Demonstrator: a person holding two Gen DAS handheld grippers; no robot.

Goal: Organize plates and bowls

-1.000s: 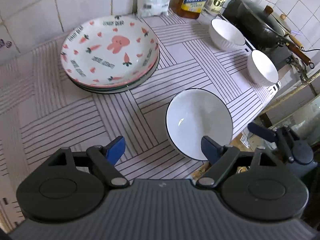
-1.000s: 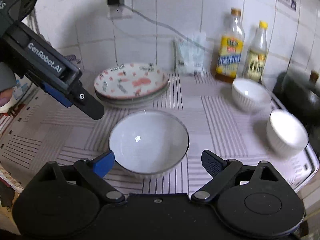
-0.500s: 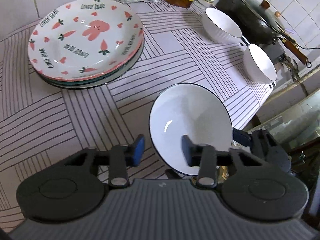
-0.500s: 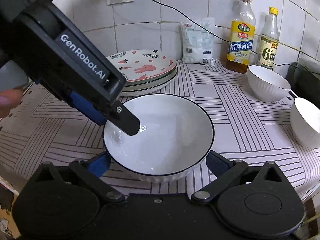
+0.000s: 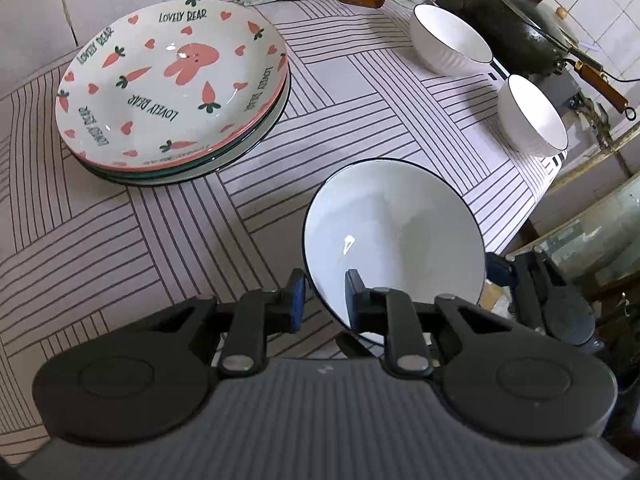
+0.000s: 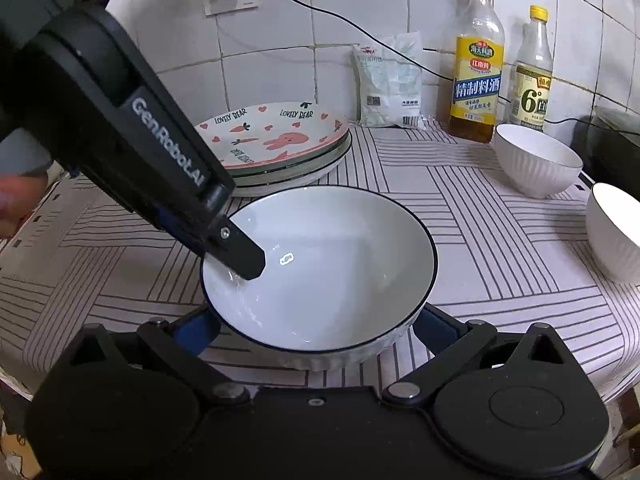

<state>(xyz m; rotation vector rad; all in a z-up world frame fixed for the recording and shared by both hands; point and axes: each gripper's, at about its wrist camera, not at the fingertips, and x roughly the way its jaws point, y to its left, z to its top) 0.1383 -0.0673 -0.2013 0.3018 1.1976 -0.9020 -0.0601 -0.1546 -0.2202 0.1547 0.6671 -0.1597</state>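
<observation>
The left gripper has its two blue-padded fingers drawn narrow over the near rim of the large white ceramic bowl with a thin dark rim line, one finger inside the bowl and one outside, so it seems to pinch that wall. The right gripper stands wide, its blue pads low on either side of the same bowl; whether they touch its ribbed outer wall cannot be told. The bowl sits at the front of the counter, near the edge and just in front of the stack of shallow round plates, whose top plate is white with pink rabbit, carrot and heart prints. That stack looks already gathered, so the plates appear done. Two smaller white ribbed bowls stand apart from each other at the far right, so nesting the bowls is likely what remains, starting with the one in hand. The surface is a white tablecloth with blocks of dark stripes over the counter. Behind it rises a white tiled wall with a socket and cable; against it stand a white plastic pouch, a yellow-labelled cooking wine bottle and a clear vinegar bottle. A dark lidded wok sits at the far right.
</observation>
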